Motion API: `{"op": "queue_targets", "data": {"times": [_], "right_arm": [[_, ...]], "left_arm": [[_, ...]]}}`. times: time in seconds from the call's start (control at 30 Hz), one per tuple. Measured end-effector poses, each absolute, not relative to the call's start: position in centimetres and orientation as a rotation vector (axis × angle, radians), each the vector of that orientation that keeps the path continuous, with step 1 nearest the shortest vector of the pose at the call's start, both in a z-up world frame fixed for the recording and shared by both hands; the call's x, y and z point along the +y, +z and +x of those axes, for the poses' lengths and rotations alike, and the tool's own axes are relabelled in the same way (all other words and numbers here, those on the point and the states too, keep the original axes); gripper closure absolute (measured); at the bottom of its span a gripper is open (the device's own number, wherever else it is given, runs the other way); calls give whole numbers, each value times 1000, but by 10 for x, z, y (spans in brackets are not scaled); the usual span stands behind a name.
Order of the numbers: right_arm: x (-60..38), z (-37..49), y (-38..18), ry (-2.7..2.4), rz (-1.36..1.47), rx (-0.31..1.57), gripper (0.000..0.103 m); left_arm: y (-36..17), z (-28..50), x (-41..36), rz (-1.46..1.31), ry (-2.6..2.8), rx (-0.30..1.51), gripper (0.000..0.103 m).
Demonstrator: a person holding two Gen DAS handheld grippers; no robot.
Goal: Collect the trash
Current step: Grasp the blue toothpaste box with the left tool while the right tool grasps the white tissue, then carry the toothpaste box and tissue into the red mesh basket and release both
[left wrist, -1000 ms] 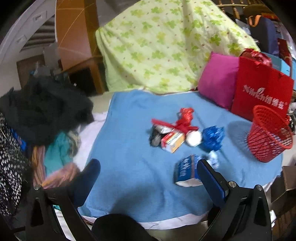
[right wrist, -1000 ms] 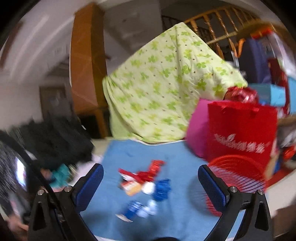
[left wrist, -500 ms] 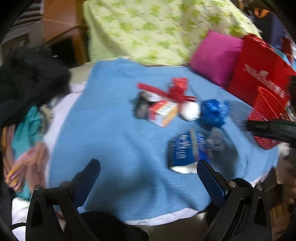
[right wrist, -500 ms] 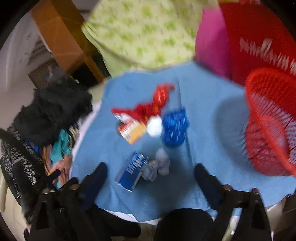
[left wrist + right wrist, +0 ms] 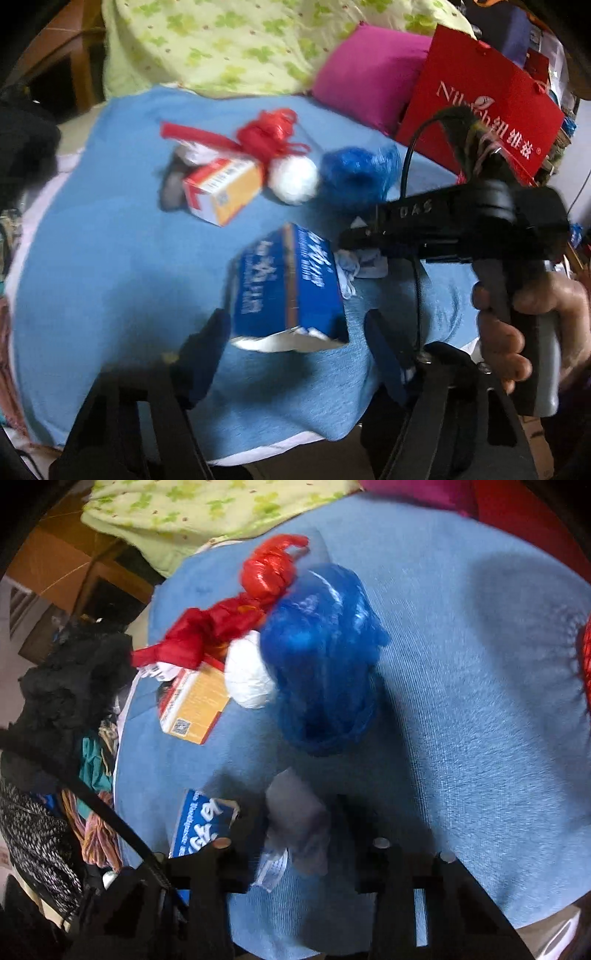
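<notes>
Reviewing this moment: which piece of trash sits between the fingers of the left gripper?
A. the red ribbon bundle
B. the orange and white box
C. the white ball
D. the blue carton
D: in the left wrist view the blue carton stands between the left gripper fingers, while the orange and white box lies farther off on the blue cloth.

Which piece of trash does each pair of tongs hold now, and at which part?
The right tongs have just closed on the crumpled grey wrapper, pinching its near end. The left tongs straddle the blue carton, still closing; no grip visible.
</notes>
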State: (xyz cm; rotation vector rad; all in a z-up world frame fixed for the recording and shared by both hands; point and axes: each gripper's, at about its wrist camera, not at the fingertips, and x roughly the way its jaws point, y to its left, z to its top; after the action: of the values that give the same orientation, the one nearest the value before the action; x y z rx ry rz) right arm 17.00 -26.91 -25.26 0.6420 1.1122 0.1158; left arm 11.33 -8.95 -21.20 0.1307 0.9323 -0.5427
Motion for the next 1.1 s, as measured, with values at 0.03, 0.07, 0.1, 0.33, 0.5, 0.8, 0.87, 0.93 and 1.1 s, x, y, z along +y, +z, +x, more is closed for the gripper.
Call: {"op": "queue_targets", "data": {"times": [0.03, 0.07, 0.1, 0.33, 0.5, 0.8, 0.87, 0.93, 1.1], "right_arm": [[-270, 169, -251, 116, 636, 1107, 69], [-270, 169, -249, 112, 627, 1102, 71], [-271, 168, -247, 104, 612, 1096, 71], [-272, 165, -241, 99, 569, 1061, 73], [-268, 159, -232, 79, 534, 1022, 74], [-274, 125, -204, 0, 431, 900, 74], [-274, 116, -195, -15, 400, 865, 74], [-277, 104, -185, -37, 381, 827, 74], [-290, 86, -171, -55, 393, 781, 74]], "left_arm": [[-219, 118, -93, 135, -541, 954, 38], [-226, 123, -95, 142, -532, 968, 40], [-229, 126, -98, 143, -529, 969, 40], [-226, 131, -95, 127, -541, 924, 68], [-219, 129, -81, 56, -538, 930, 61], [-224, 105, -115, 213, -511, 877, 23], [-234, 109, -117, 240, -455, 880, 23], [-241, 116, -112, 237, -416, 884, 23], [-253, 129, -97, 178, -395, 902, 36]]}}
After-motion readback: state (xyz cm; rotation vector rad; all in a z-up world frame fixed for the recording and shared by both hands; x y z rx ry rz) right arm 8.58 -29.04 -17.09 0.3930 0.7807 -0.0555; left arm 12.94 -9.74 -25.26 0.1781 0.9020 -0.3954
